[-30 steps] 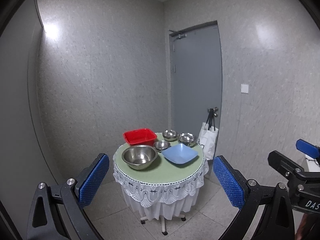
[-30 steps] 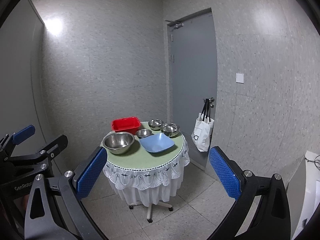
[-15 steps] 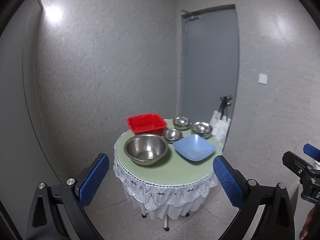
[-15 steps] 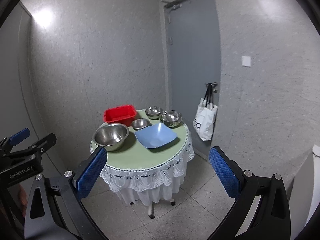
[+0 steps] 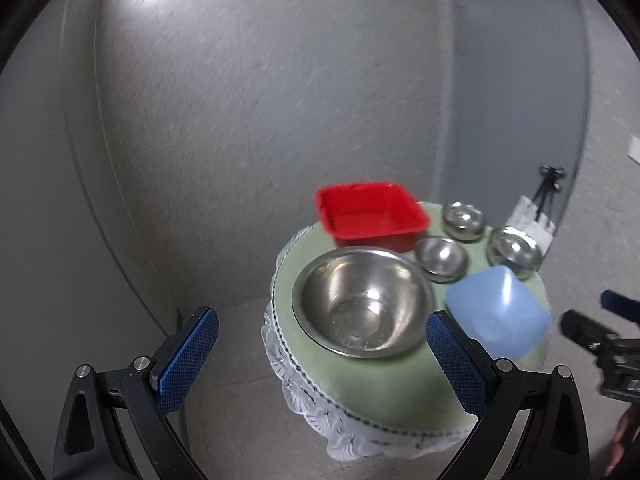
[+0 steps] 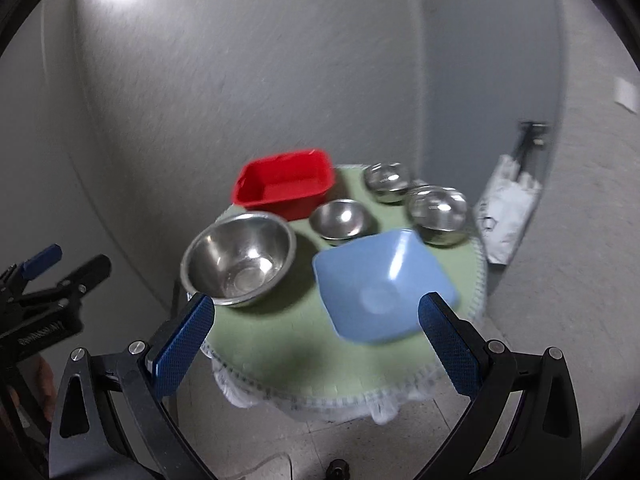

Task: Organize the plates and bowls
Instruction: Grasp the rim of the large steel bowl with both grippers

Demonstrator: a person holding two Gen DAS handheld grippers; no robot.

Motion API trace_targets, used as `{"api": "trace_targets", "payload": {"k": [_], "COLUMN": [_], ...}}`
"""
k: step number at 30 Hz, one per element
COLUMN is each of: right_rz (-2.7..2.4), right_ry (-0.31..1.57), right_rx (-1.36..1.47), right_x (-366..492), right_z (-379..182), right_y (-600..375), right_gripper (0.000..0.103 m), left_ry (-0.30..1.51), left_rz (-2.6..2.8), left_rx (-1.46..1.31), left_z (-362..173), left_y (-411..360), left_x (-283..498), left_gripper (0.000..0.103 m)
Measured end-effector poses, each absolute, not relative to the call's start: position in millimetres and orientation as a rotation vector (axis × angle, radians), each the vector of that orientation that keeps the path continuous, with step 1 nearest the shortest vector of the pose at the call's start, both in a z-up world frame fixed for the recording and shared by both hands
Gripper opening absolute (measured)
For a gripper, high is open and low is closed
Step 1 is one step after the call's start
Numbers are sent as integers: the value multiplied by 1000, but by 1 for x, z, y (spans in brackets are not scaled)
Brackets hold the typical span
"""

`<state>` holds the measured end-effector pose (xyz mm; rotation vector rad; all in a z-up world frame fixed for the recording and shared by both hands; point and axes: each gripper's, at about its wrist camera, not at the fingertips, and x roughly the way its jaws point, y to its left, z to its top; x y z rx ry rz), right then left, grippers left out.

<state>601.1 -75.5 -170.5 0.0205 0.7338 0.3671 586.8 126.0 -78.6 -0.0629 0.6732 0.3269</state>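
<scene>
Right now your left tool [image 5: 322, 354] is spread wide with nothing between its blue pads, poised short of the round surface [image 5: 384, 388] with the green cloth and white lace trim. Straight ahead of it sits the large steel bowl [image 5: 363, 302], on the near left part of the surface. Your right tool [image 6: 316, 330] is just as wide apart and also holds nothing; it points at the blue square plate [image 6: 382, 286], which lies on the near right part of the surface [image 6: 280, 344], just beside the large steel bowl [image 6: 239, 258].

Behind the large bowl you have the red square tub [image 5: 371, 214] at the far left edge. A small steel bowl [image 5: 441, 258] stands just in front of the tub's right corner, between the large bowl and the blue plate [image 5: 498, 316]. Two more small steel bowls stand at the far right: the back bowl [image 5: 464, 222] near the tub, and the right-hand bowl [image 5: 515, 252] just behind the plate. From the right wrist view these read as the tub [image 6: 285, 188], the middle small bowl [image 6: 341, 220], the back bowl [image 6: 388, 180] and the right-hand bowl [image 6: 438, 212].

Every dish stands upright and separate; none is stacked. Both views are blurred, so finer detail cannot be told. A white bag [image 6: 506, 216] hangs by the grey door [image 5: 516, 92] beyond the surface.
</scene>
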Motion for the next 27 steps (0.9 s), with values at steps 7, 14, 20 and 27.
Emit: {"api": "trace_targets", "payload": {"k": [7,14,20,27], "right_rz": [464,429,379,374], "right_ry": [915,1041,1129,1179], "right_rx": [17,11,-6,34], "right_x": [696,767,796,804], "right_z": [-232,-285,-311,-321], "right_y": [-24,13,31,40], "right_gripper": [101,80,63,20], "left_ry": [816,926,1027,1100], "left_rz": [369,275,123,-53], "left_rx": [-90,-85,-47,-4], "left_z": [-106,-146,-189,-220], "left_y": [187,258,305,310], "left_x": [696,800,860,886], "left_gripper": [102,92,69,26]}}
